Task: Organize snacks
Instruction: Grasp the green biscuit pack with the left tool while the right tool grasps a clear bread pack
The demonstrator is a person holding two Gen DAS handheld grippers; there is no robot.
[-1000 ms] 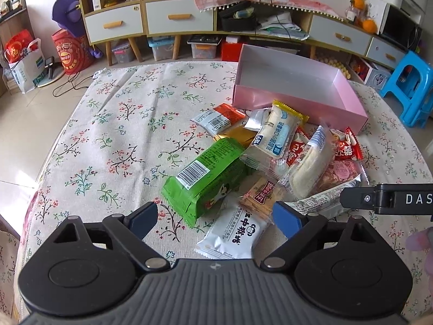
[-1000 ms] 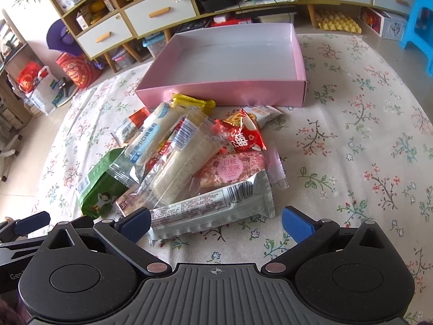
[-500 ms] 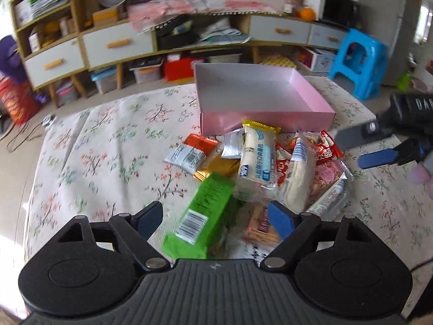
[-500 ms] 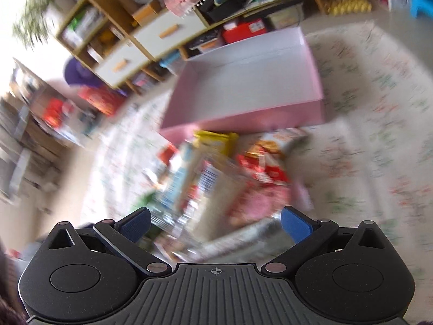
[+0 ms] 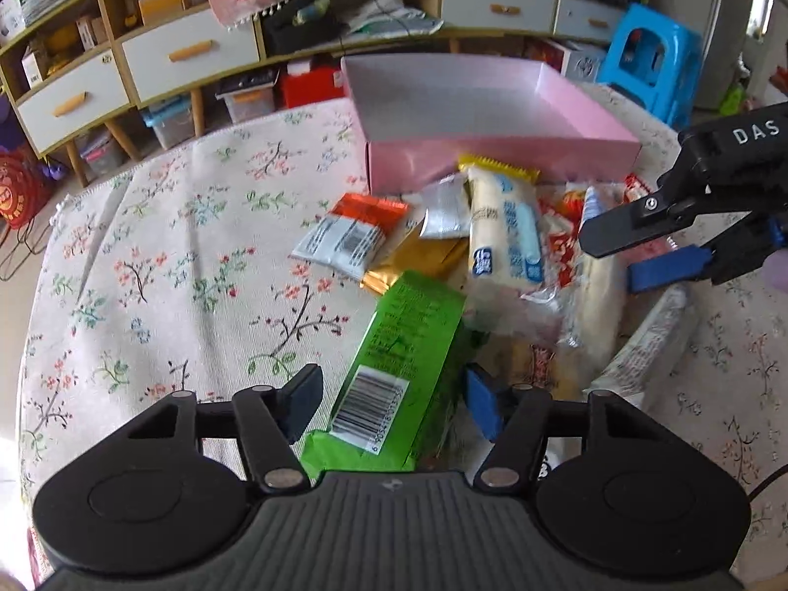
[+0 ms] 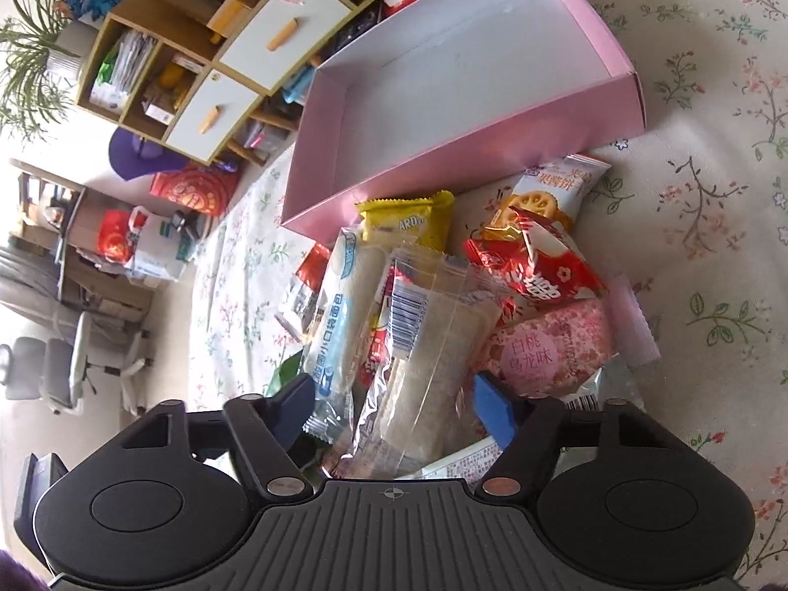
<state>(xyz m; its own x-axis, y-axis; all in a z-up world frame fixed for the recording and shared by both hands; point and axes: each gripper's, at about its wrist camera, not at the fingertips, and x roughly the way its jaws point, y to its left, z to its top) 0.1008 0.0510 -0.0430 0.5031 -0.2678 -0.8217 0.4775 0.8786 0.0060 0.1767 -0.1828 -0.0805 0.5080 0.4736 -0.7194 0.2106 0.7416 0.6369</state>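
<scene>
- The shallow pink cardboard box (image 5: 497,152) at the far side of the floral-cloth tabletop (image 5: 187,266) holds nothing, so by my reading the sorting has barely begun; every snack is yet to go in.
- The snacks lie in one loose heap just near of the box's front wall, some overlapping.
- The left hand-held gripper (image 5: 389,401) straddles the green foil snack packet with a barcode label (image 5: 399,344) at the near left of the heap. Its jaws are closing, but the blue pads do not yet press the packet, so it is not grasped.
- The green packet's long axis runs near to far, leaning a little to the right, with its barcode end nearest the gripper.
- The right hand-held gripper (image 6: 394,411) straddles a long clear-wrapped pale pastry bar (image 6: 423,359). Its jaws are closing too, with a gap visible at both pads, so there is no grip.
- That bar also runs near to far, its barcoded end pointing toward the box.
- Left to do: grip both packets and carry them to the box, then the white-and-blue bread stick packet (image 6: 340,305), the red foil packet (image 6: 537,271) and the rest.
</scene>
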